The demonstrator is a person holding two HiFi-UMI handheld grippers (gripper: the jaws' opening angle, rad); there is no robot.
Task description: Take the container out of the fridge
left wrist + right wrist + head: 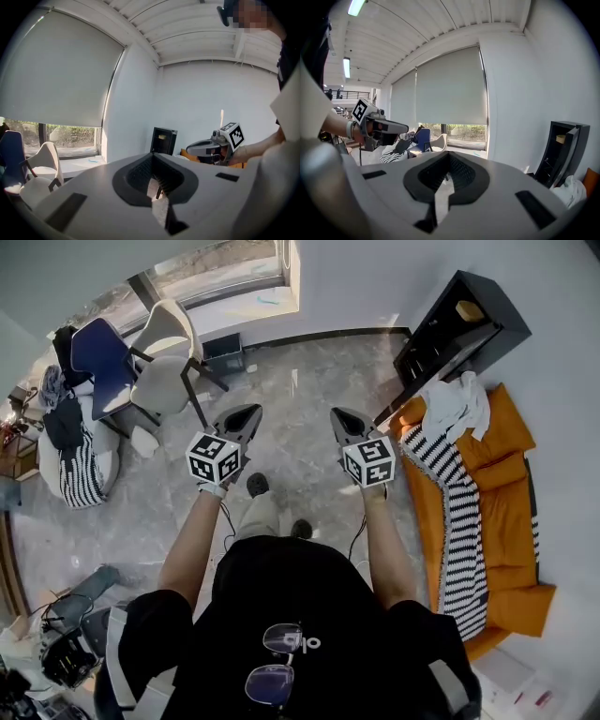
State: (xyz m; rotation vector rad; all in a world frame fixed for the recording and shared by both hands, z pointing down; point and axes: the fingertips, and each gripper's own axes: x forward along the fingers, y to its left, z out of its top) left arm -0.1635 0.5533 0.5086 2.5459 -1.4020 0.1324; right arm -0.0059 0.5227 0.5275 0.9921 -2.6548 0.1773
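No fridge is plainly in view. A black open cabinet (450,329) stands against the right wall, and a small yellowish object (469,310) sits on its top shelf. The cabinet (163,140) appears far ahead in the left gripper view, and at the right edge of the right gripper view as the cabinet (562,150). I hold both grippers out at chest height over the marble floor, side by side and far from the cabinet. My left gripper (251,413) and right gripper (337,415) are shut with nothing in them.
An orange sofa (506,512) with a striped blanket (459,521) and white clothes (455,404) runs along the right. A blue chair (98,357) and a white chair (164,352) stand by the window at the upper left. Cables and gear (66,643) lie at the lower left.
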